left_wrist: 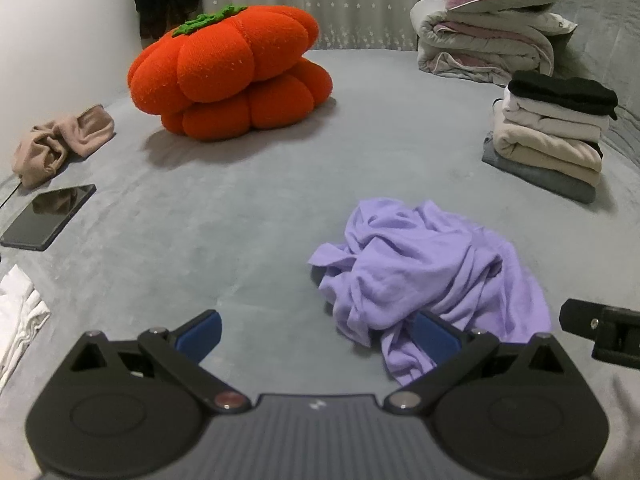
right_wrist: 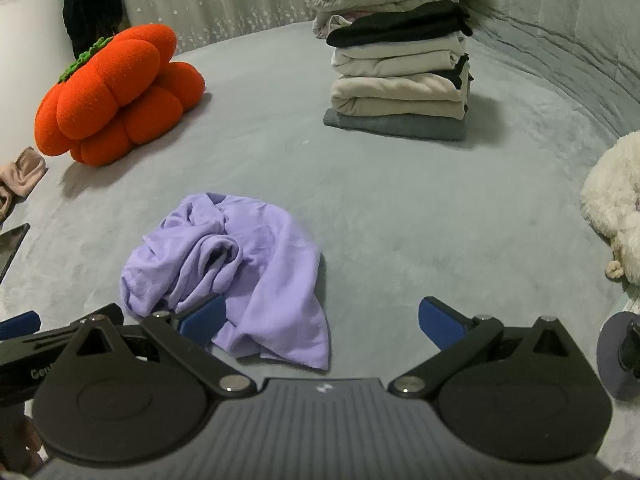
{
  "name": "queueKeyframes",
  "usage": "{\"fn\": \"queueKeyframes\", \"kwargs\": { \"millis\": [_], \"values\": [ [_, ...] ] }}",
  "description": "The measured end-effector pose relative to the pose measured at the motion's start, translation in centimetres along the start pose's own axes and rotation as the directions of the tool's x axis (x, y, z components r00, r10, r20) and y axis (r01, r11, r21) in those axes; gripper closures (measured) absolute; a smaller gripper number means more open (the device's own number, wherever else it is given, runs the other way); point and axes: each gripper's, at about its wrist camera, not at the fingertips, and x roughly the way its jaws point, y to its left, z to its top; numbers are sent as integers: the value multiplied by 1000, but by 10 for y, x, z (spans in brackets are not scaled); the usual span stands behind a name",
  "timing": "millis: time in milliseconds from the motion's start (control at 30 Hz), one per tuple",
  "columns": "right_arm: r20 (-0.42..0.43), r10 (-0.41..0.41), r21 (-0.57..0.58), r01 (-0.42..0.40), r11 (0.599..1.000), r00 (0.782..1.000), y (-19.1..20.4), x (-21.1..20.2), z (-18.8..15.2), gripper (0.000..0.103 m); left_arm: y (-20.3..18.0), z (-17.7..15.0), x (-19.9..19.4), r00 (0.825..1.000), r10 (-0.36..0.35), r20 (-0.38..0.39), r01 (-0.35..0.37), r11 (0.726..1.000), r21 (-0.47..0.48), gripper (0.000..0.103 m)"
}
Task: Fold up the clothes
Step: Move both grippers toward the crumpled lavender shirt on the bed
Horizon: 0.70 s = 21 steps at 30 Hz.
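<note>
My left gripper (left_wrist: 318, 338) gapes wide, its right finger under the crumpled lilac cotton shirt (left_wrist: 424, 276) on the grey bed (left_wrist: 248, 208). My right gripper (right_wrist: 322, 326) is spread too, left finger touching it.

Left claw (left_wrist: 318, 338) open – lilac garment (left_wrist: 432, 272) crumpled.

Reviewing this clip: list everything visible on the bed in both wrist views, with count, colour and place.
Crumpled garment: one, lilac, near centre, unfolded.
Pumpkin cushions: two stacked, orange, far left.
Folded clothes stack: one pile, black, cream, grey, far right.
Bedding pile: one, grey-pink with a mauve pillow on top, back right.
Beige garment: one, bunched, left edge.
Tablet: one, black, left.
White cloth: one, near left.
Fluffy item: one, cream, right edge.
Bed cover: grey.
Left gripper: open.
Right gripper: open.
</note>
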Motion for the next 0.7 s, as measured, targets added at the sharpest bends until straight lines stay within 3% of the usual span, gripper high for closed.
{"fn": "queueKeyframes", "kwargs": {
  "millis": [700],
  "values": [
    [-20,8,-10,-8,1000,1000,3,7,0,0,5,0,3,1000,-1,-8,1,1000,-24,1]
  ]
}}
